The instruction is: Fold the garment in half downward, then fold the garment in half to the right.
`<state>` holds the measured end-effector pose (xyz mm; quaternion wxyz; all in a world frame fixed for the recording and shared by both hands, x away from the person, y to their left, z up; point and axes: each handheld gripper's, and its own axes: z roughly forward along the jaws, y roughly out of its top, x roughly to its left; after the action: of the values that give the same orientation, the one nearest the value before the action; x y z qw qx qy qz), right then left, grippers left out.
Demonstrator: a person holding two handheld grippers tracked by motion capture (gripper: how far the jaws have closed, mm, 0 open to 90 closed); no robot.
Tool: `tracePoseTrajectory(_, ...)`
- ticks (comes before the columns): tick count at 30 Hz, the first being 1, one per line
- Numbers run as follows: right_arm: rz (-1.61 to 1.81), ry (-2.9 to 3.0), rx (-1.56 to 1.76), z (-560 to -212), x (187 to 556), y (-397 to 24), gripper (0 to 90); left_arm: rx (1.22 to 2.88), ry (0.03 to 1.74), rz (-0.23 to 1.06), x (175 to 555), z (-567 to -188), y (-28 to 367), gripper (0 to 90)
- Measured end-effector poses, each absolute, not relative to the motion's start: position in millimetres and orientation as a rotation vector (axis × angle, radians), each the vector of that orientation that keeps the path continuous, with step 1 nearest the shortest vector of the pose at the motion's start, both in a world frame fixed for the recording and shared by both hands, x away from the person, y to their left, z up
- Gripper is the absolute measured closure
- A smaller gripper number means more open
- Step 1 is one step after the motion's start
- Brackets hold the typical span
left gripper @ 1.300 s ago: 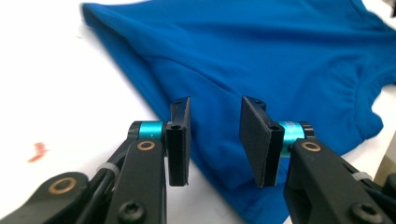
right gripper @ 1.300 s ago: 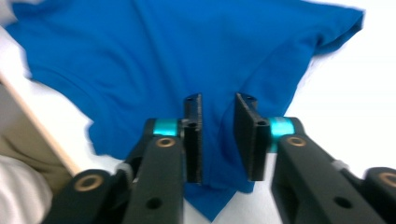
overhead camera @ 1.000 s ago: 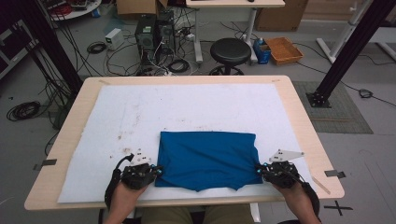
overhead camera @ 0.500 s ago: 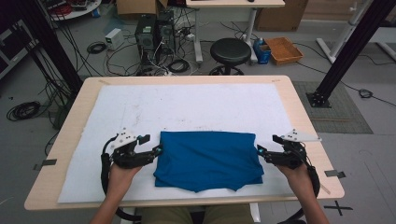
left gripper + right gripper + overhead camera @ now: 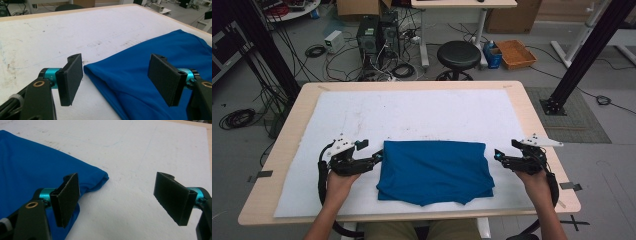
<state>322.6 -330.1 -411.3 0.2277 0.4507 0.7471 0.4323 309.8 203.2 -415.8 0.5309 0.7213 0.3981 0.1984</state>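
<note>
At the near edge of the table, the left gripper [image 5: 377,156] sits with its jaws spread wide, holding nothing, its tips just beside the upper left corner of a folded blue cloth [image 5: 434,170]. From the left gripper view, the left gripper [image 5: 117,77] frames that corner of the blue cloth [image 5: 150,75]: one pad [image 5: 71,78] stands over bare white covering, the other over the fabric, and whether either touches the surface cannot be told. Opposite, the right gripper [image 5: 498,155] points inward at the cloth's upper right corner, its jaws likewise parted and empty. From the right gripper view, the right gripper [image 5: 120,200] has one pad [image 5: 67,198] above the edge of the blue cloth [image 5: 32,170], where a rounded fold bulges out, and the other well clear over the white sheet. A person's left hand [image 5: 339,180] and right hand [image 5: 534,177] grasp the two tools from below. The cloth lies flat in a rough rectangle, its lower hem uneven, on a scuffed white mat [image 5: 412,112] that covers most of the wooden table [image 5: 282,150]. Beyond the table, on the floor, stand a round black stool [image 5: 458,54], computer towers [image 5: 377,35] amid tangled cables, and a shallow orange-brown tray [image 5: 514,52] whose contents cannot be made out.
</note>
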Motion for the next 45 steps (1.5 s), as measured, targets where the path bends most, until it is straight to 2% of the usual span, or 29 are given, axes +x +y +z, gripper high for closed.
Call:
tracePoseTrajectory(9,1.185,2.041,1.264,-414.7,319.2,-339.0,20.6,1.725,0.970,0.468,310.5,-416.3,204.4,27.9)
tracePoseTrajectory(23,1.177,2.061,1.243,-418.6,313.4,-335.8,20.6,1.824,1.000,0.451,305.1,-419.8,190.9,28.1)
tracePoseTrajectory(37,1.192,2.089,1.204,-419.2,315.0,-325.3,20.6,1.916,1.160,0.332,270.8,-438.8,174.6,27.9)
tracePoseTrajectory(42,1.184,2.122,1.171,-419.5,316.5,-314.8,20.6,2.000,1.181,0.391,258.6,-444.6,164.2,28.3)
tracePoseTrajectory(45,1.182,2.138,1.157,-419.8,317.3,-310.0,20.6,2.052,1.166,0.454,252.3,-447.5,157.6,34.7)
